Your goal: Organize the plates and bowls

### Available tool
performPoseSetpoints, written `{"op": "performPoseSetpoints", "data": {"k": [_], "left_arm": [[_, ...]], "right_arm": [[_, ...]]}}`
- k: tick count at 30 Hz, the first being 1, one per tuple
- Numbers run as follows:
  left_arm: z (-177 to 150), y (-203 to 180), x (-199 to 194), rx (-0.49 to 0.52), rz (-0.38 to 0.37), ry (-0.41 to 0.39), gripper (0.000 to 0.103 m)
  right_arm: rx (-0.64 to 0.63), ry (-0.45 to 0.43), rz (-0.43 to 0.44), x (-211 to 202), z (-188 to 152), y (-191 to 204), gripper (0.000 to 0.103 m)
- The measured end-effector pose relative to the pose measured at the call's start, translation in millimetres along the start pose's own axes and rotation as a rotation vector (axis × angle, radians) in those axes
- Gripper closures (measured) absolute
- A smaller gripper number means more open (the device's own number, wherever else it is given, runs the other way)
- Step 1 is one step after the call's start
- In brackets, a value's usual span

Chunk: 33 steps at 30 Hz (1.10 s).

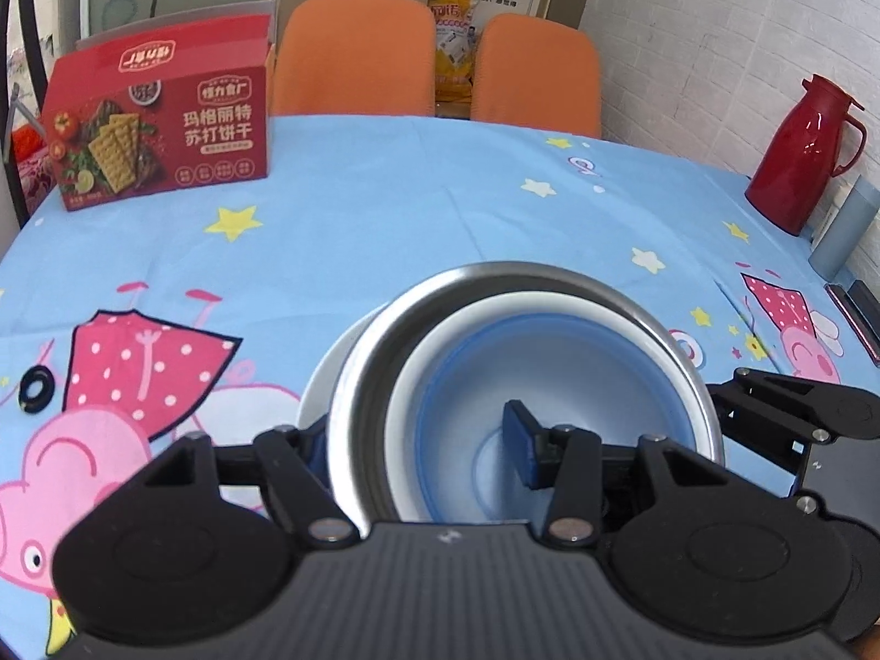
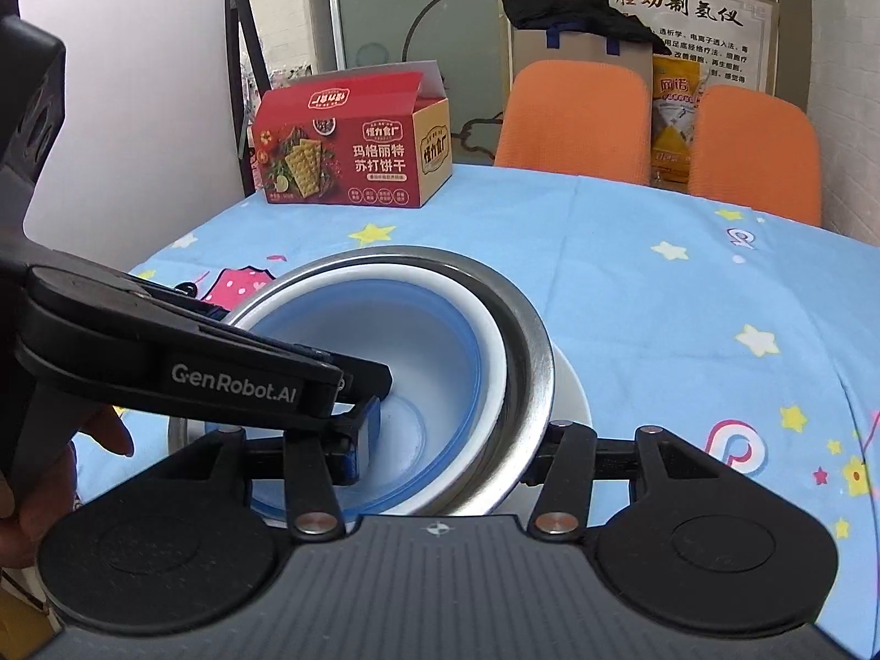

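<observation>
- The stack sits near the table's front edge: a white-and-blue bowl [image 1: 528, 379] nested in a steel bowl [image 1: 352, 401], which rests on a white plate [image 1: 324, 379].
- The left gripper [image 1: 423, 440] straddles the near-left rims — one blue pad [image 1: 520, 443] inside the inner bowl, the other outside the steel wall. The jaws stand fairly wide, and whether they actually pinch the rims I cannot tell.
- The right gripper [image 2: 451, 448] straddles the right-hand rims the same way, one pad [image 2: 363, 451] inside; its outer finger is hidden behind the steel bowl, so its grip is likewise unclear.
- To lift well, close both sides evenly on the doubled rims and raise level — a lopsided pull would likely tip the nest or drag the plate.
- The two inner pads sit close together; keep them apart.
- Around: a red cracker box [image 1: 159, 126] far left, a red thermos jug [image 1: 803, 154] far right, two orange chairs [image 1: 352, 55] behind — all well apart, nothing blocks the way.
</observation>
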<state>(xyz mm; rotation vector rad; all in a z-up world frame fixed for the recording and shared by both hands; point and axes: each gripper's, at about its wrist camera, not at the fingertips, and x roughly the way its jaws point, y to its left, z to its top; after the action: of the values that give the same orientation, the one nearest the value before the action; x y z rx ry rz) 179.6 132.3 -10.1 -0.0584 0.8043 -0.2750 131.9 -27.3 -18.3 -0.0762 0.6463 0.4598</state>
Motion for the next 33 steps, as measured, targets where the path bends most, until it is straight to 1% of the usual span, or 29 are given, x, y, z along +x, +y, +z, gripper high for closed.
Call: {"op": "performPoseSetpoints", "data": {"k": [1,2,3,4,6,8,11,12,15,18,19,22,24,26,28,30,31,33], "left_arm": [[-0.2,-3.1,2.1,0.019,0.008,-0.006,0.051],[-0.9,-5.8,2.2,0.039,0.019,-0.017,0.045],[-1.9,-8.9,2.3,0.062,0.022,-0.032,0.032],[-2.5,-11.4,1.8,0.076,0.029,-0.043,0.031],[-4.6,-14.6,-0.5,0.094,0.049,-0.066,0.031],[-3.6,-13.0,-6.2,0.078,0.061,-0.099,0.03],[-0.3,-7.4,-16.3,0.018,0.039,-0.136,0.03],[1.2,-6.2,-19.2,0.001,0.036,-0.146,0.03],[3.8,-7.2,-27.8,-0.032,0.049,-0.174,0.03],[1.5,-12.9,-38.3,-0.049,0.058,-0.21,0.03],[-0.7,-16.5,-42.4,-0.05,0.07,-0.229,0.03],[-9.6,-34.4,-55.8,-0.037,0.143,-0.281,0.03],[-18.1,-48.9,-65.5,-0.023,0.166,-0.313,0.03],[-29.3,-62.3,-76.3,-0.041,0.16,-0.339,0.029],[-40.3,-69.5,-83.9,-0.085,0.093,-0.349,0.029],[-48.7,-76.2,-88.4,-0.117,0.062,-0.344,0.029],[-52.3,-80.2,-89.2,-0.106,0.07,-0.339,0.029],[-60.8,-92.1,-91.0,-0.053,0.122,-0.344,0.029]], "right_arm": [[-0.002,0.0,-0.004,-0.1,-0.7,-1.1,0.017],[-0.01,0.005,-0.011,0.4,-1.3,-1.1,0.016],[-0.021,0.014,-0.018,1.9,-1.2,-0.9,0.014],[-0.035,0.024,-0.017,3.7,-1.4,0.1,0.01],[-0.038,0.024,0.008,3.7,-3.0,1.4,0.0],[-0.045,0.005,-0.012,2.7,-2.2,3.6,0.0],[-0.059,-0.062,-0.102,-4.5,0.1,4.3,0.0],[-0.058,-0.079,-0.117,-7.2,1.7,3.2,0.0],[-0.02,-0.113,-0.095,-16.1,6.3,-5.7,0.0],[0.009,-0.135,-0.104,-25.9,5.1,-14.2,0.0],[0.021,-0.141,-0.109,-29.4,3.6,-18.0,0.0],[0.056,-0.15,-0.132,-39.7,-2.9,-29.0,0.0],[0.093,-0.16,-0.144,-49.7,-11.3,-37.8,0.0],[0.133,-0.172,-0.149,-61.3,-20.6,-46.1,0.0],[0.162,-0.182,-0.157,-72.6,-30.0,-52.1,0.0],[0.186,-0.189,-0.164,-84.0,-40.7,-56.8,0.0],[0.196,-0.194,-0.167,-89.3,-45.8,-58.5,0.0],[0.214,-0.206,-0.174,-99.8,-57.0,-61.7,0.0]]}}
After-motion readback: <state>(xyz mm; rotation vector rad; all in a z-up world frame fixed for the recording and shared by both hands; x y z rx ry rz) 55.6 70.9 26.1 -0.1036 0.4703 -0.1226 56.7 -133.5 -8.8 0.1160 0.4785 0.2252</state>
